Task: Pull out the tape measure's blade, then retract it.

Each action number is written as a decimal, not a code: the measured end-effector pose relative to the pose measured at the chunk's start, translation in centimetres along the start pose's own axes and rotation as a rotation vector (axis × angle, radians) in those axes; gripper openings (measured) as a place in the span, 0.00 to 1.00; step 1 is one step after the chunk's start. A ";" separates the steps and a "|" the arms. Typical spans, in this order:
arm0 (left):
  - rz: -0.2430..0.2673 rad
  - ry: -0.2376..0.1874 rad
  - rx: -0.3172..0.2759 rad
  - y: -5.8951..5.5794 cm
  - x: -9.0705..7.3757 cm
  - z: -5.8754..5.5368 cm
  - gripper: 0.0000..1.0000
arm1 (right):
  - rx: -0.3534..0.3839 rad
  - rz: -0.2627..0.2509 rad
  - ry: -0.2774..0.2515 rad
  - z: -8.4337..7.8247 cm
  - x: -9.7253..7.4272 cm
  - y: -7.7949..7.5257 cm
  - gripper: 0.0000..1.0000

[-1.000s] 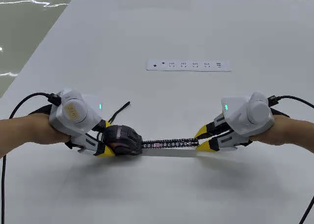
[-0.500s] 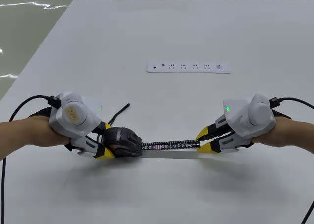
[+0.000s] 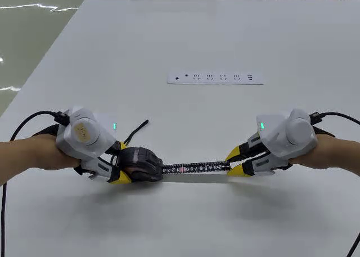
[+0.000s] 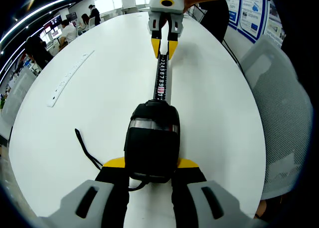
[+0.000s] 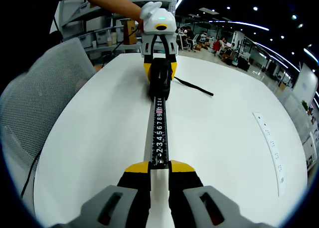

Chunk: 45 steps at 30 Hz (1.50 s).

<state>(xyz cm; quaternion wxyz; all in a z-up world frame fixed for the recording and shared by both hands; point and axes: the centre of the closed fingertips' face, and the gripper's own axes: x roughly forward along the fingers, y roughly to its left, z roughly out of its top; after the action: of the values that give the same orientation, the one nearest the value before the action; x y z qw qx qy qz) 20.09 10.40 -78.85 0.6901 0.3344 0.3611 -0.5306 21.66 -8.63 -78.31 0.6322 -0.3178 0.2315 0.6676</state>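
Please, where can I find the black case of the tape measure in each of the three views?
Head view: black case, lower left of centre.
Left gripper view: black case, centre, large.
Right gripper view: black case, upper centre, small, at the far end of the blade.
Shared landmark: the white power strip.

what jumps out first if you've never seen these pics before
A black tape measure sits on the near side of the white table, clamped in the left gripper. Its numbered blade stretches flat across to the right gripper, which pinches the blade's end. Farther back, a white power strip lies by itself.
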 end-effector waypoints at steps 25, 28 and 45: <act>0.001 0.001 0.000 0.0 0.0 0.0 0.27 | -0.001 -0.005 0.004 -0.5 -0.6 -0.1 0.11; 0.001 0.001 0.000 0.0 0.0 0.0 0.27 | 0.000 -0.005 0.004 -0.6 -0.6 -0.1 0.11; 0.002 0.002 0.001 -0.1 -0.1 0.2 0.27 | -0.005 -0.001 0.006 -0.7 -0.8 -0.1 0.11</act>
<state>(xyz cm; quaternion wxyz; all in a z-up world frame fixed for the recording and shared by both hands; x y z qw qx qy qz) 19.97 10.26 -78.70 0.6900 0.3356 0.3613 -0.5298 21.87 -9.67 -78.16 0.6313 -0.3213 0.2316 0.6668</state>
